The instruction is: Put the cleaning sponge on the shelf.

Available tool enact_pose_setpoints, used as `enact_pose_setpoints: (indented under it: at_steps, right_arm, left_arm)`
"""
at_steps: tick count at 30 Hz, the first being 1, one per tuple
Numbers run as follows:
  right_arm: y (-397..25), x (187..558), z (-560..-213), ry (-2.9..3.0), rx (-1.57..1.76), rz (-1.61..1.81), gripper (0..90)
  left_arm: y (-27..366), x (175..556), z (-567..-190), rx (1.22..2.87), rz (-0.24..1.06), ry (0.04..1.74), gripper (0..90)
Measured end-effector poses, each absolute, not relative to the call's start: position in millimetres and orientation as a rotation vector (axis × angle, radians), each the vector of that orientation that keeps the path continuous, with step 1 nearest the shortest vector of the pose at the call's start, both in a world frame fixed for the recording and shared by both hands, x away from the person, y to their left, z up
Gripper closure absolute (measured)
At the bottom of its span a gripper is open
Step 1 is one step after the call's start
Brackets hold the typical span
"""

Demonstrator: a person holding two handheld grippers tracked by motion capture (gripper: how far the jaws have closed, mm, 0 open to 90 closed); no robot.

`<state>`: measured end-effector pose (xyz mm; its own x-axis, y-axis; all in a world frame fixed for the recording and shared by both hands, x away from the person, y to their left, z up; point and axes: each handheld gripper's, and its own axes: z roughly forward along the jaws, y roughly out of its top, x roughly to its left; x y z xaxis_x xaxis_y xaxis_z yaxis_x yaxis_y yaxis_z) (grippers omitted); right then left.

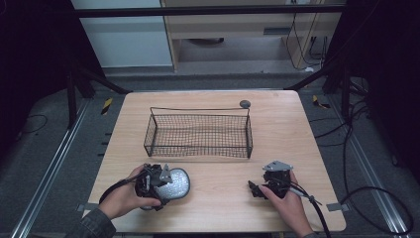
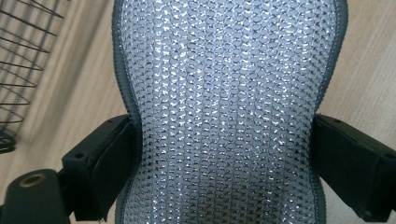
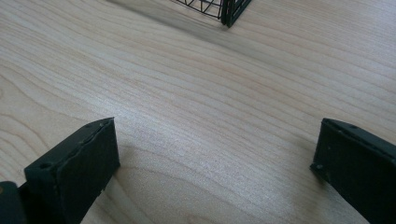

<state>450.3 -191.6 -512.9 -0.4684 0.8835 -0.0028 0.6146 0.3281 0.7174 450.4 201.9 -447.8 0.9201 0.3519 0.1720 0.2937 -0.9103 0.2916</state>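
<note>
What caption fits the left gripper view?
Left gripper jaws clamped on the waist of a silver mesh pad, wire basket nearby.

table evenly lit from overhead, surroundings dark, soft basket shadow on wood, silver pad glinting between left gripper's jaws, both gripper views slightly soft, no motion blur

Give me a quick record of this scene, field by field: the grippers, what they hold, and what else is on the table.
left gripper: jaws closed on the waist of the silver mesh pad
right gripper: open, empty, low over the wooden table
wire basket: black, empty, mid-table beyond both grippers
small dark disc: on the table behind the basket's right end
</note>
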Motion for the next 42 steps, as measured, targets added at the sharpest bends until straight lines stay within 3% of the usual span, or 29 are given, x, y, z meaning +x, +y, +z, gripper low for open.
enact_pose_setpoints:
  at_steps: [18,31,42]
  right_arm:
    - [-192,450,-513,2.204,1.322,0.932,0.4]
    - [-192,450,-513,2.203,1.324,0.934,0.4]
    - [-191,450,-513,2.201,1.324,0.934,0.3]
  left_arm:
    - [202,449,-428,2.810,0.462,0.465,9.1]
    - [199,461,-382,2.786,0.648,0.426,9.9]
    - [200,480,-365,2.776,0.736,0.422,10.5]
